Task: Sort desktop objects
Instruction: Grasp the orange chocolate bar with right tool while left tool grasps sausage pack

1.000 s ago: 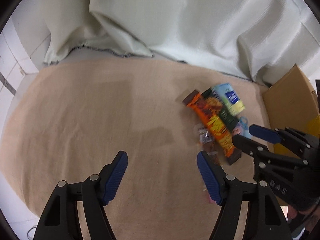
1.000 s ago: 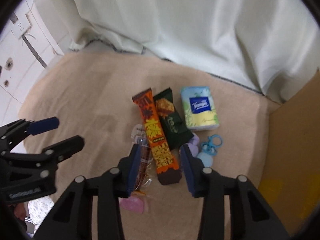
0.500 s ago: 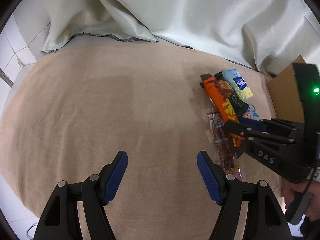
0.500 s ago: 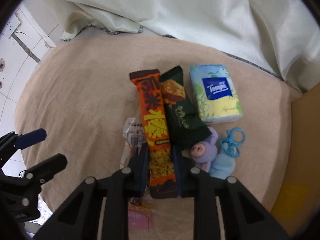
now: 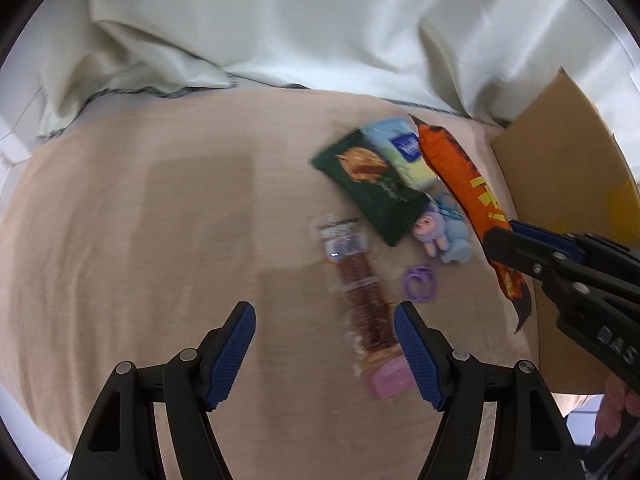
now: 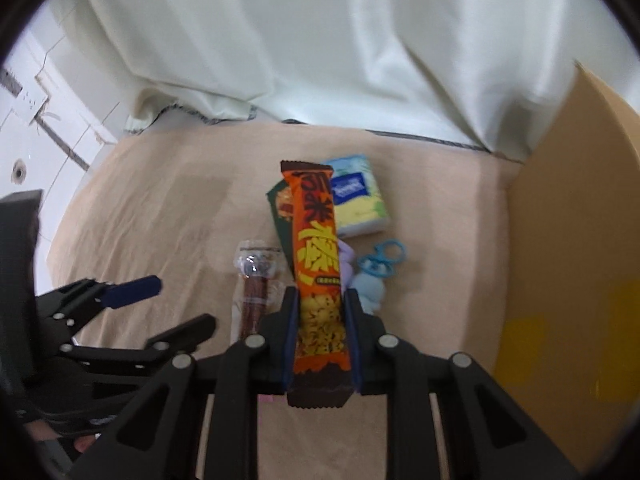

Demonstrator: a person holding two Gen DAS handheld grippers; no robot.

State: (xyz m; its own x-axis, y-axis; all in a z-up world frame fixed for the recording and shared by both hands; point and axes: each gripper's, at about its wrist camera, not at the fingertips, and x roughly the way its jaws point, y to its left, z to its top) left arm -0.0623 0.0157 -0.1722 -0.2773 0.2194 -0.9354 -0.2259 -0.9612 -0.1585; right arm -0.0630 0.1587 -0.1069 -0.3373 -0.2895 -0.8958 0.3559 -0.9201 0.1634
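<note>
While the right gripper holds a snack bar, the other items lie on the cloth:
Right gripper (image 6: 320,320): jaws clamped on the lower half of the orange snack bar (image 6: 318,248); bar sticks out forward past the fingertips, lifted off the cloth.
Left gripper (image 5: 324,352): jaws apart, nothing between the pads, hovering over bare cloth just left of the meat stick.
Orange snack bar, left view: hangs from the right gripper, over the right edge of the pile, near the box.
Green wrapper (image 5: 368,184): flat on the cloth, slanted, its right edge against the tissue pack.
Tissue pack (image 6: 356,200): blue and yellow, flat, far side of the pile.
Meat stick (image 5: 360,288): clear wrapper, lengthwise toward the left gripper, its near end by the right-hand pad.
Pink packet (image 5: 392,376): small, at the near end of the meat stick, blurred.
Plush keychain (image 5: 440,232): purple and blue, between the green wrapper and the held bar.
Purple ring (image 5: 420,282): just in front of the plush.
Blue clip (image 6: 382,258): right of the plush.
Cardboard box (image 6: 572,240): right edge of the cloth, wall upright.
Tan cloth (image 5: 160,240): covers the tabletop.
White curtain (image 5: 320,20): behind the table.
</note>
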